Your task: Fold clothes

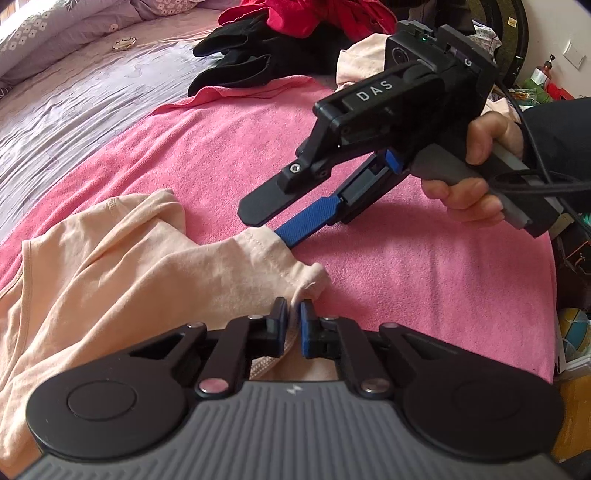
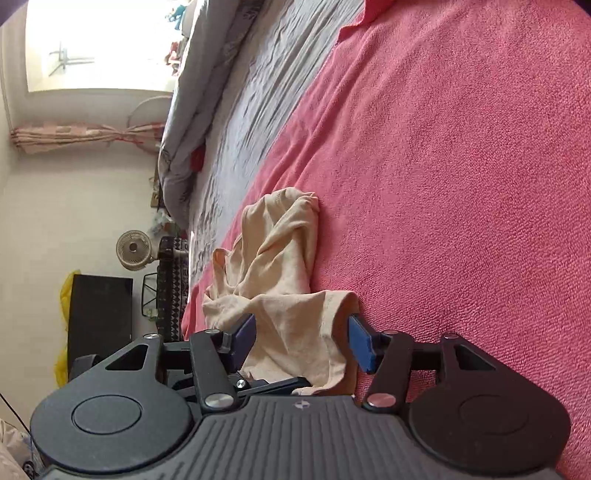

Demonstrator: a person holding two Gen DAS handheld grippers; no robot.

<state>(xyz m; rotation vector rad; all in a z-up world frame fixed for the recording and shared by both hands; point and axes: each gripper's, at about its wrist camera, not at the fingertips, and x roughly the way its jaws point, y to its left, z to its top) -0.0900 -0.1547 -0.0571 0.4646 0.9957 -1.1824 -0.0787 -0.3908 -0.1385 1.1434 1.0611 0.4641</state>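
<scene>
Between the left gripper's point(image 1: 293, 314) fingers, pressed nearly together, a corner of the peach garment's point(image 1: 110, 273) hem is pinched. Just beyond it, the right gripper point(image 1: 266, 225) stands with its fingers spread: the blue-padded lower finger point(image 1: 306, 221) has slipped inside the same hem opening, the black upper one point(image 1: 264, 199) rides above the cloth. From the right wrist view the fabric point(image 2: 280, 266) drapes between the spread pads without being clamped.

Outward from both grips, the garment lies rumpled and bunched on a pink towel point(image 1: 406, 280) spread over the bed, a lilac sheet point(image 1: 74, 96) past that, and a heap of black point(image 1: 236, 55) and red clothes point(image 1: 314, 14) at the far edge.

My reading: this is the gathering stage, securing two points along one edge before stretching the piece flat; whether that opens a fold or tidies one, the pictures do not settle. The right fingers would need to close on the hem, then both grips draw apart and lay the cloth smooth on the towel, avoiding dragging the towel along.
</scene>
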